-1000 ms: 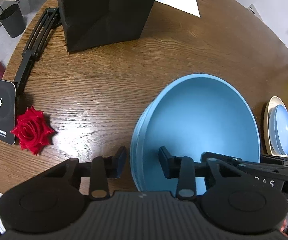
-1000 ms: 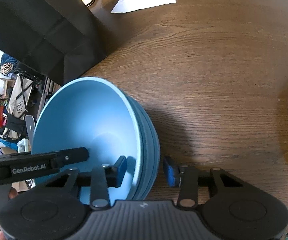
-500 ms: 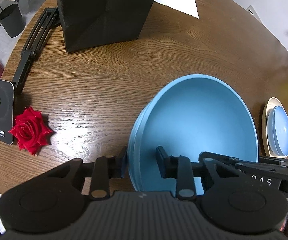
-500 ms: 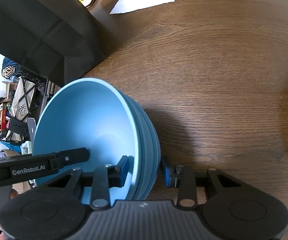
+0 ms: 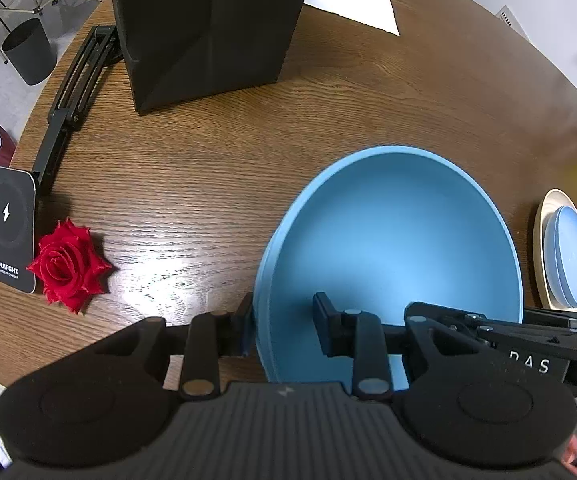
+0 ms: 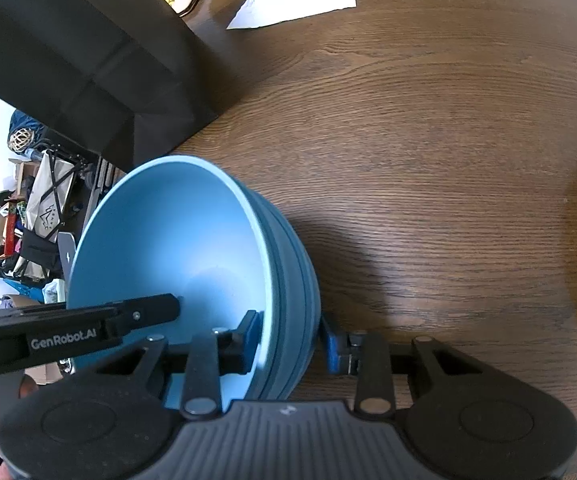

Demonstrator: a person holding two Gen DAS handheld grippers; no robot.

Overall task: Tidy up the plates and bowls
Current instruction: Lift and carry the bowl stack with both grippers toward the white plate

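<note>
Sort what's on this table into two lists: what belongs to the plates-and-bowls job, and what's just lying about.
Job: stack of blue bowls, left gripper, right gripper, small blue bowl on cream plate.

Lying about: red rose, black bag, wireless charger, paper.

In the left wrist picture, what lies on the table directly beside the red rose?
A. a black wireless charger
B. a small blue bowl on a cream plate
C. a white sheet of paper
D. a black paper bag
A: the black wireless charger lies flat right against the red rose, at the table's left edge.
</note>
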